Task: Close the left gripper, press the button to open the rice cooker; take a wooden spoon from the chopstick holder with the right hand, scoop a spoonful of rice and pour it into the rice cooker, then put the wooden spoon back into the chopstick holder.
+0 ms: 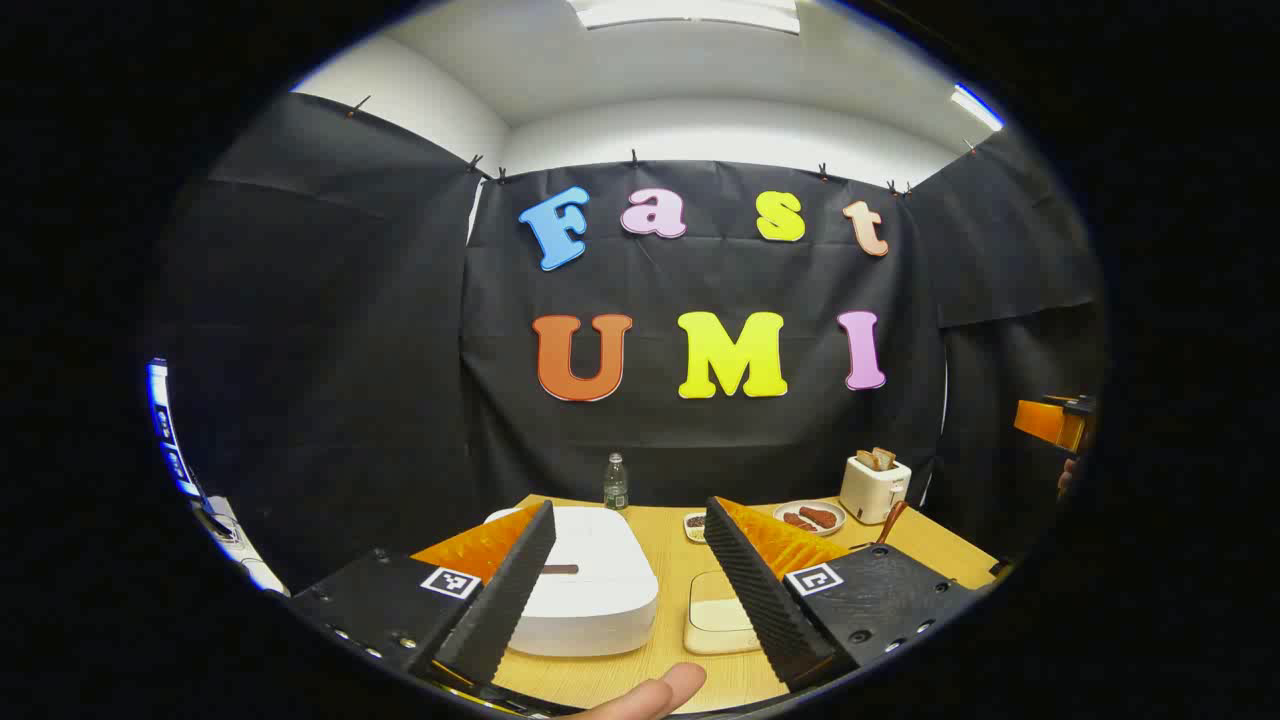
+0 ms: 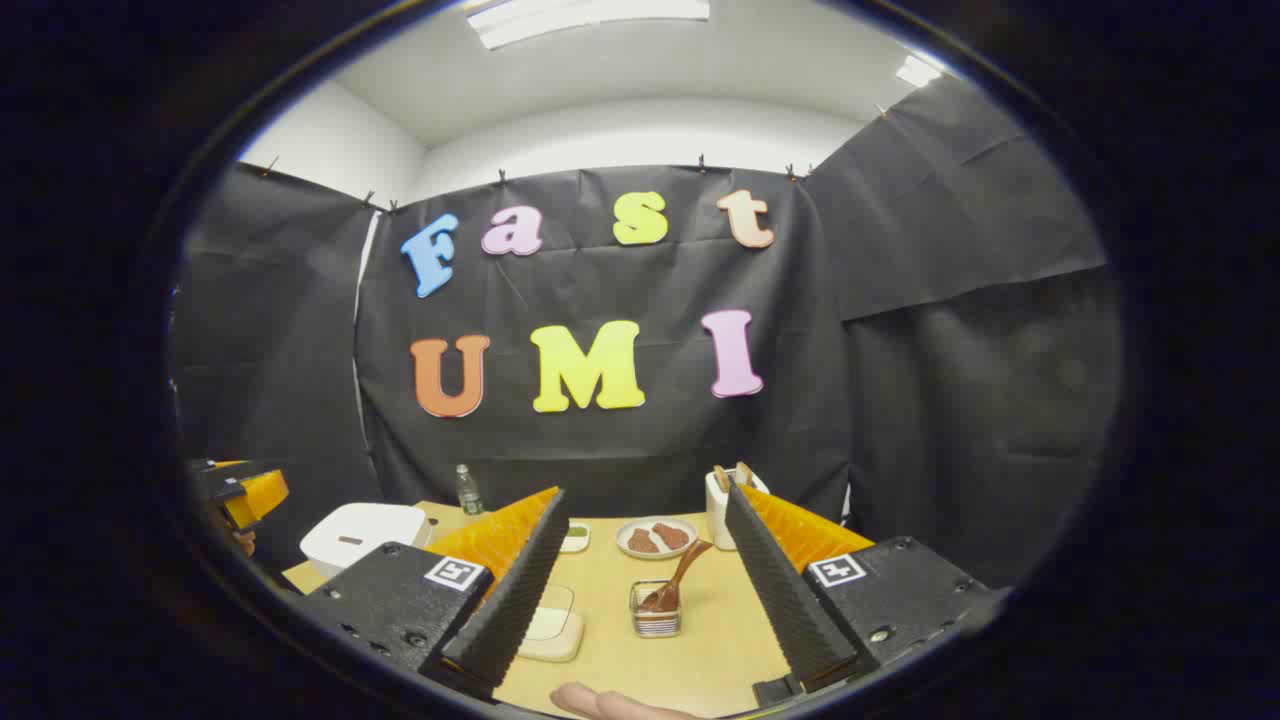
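The white rice cooker [image 1: 590,590] stands with its lid down on the wooden table [image 1: 690,575], low between the fingers of my left gripper [image 1: 630,506], which is open and empty above the table's near side. A shallow cream rice dish [image 1: 712,620] lies just right of the cooker. The wooden spoon [image 2: 678,582] leans in a small clear chopstick holder [image 2: 655,618] at mid-table, straight ahead of my right gripper [image 2: 647,492], open and holding nothing. In the right gripper view the cooker [image 2: 362,535] sits at far left, with the dish [image 2: 552,625] nearer.
At the back of the table stand a toaster [image 2: 722,505] with bread, a plate of sausages [image 2: 655,538], a small dish [image 2: 575,538] and a bottle [image 2: 467,490]. A fingertip [image 1: 650,690] shows at the bottom edge. Black cloth walls close in the booth.
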### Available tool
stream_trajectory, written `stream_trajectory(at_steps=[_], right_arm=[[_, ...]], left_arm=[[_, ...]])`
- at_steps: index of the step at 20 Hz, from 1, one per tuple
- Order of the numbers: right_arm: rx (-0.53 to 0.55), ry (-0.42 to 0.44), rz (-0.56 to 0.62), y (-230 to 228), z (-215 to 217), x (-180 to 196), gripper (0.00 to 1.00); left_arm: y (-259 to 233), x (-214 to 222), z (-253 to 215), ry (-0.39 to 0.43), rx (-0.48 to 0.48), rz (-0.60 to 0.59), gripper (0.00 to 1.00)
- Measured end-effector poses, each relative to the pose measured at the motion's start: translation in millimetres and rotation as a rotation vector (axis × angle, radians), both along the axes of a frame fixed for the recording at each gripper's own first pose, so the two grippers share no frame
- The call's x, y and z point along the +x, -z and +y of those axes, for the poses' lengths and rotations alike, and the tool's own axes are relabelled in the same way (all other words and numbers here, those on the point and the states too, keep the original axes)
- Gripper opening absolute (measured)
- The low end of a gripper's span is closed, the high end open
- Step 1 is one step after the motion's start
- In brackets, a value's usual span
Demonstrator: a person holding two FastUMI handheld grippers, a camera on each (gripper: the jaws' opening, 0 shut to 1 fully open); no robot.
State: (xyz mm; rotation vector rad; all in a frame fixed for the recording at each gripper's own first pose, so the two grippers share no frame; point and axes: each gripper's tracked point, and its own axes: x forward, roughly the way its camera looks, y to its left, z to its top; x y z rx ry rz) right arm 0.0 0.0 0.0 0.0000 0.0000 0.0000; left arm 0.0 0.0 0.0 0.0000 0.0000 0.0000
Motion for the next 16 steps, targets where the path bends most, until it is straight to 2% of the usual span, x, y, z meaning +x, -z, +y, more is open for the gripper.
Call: stream_trajectory(at_steps=[2,16], right_arm=[[-0.001,0.004,-0.005,0,-1,-2,0.98],[-0.024,-0.013,-0.010,17,4,2,1.00]], left_arm=[[5,1,1,0.002,-0.007,0.013,0.95],[12,9,23,-0.024,-0.027,0.015,0.95]])
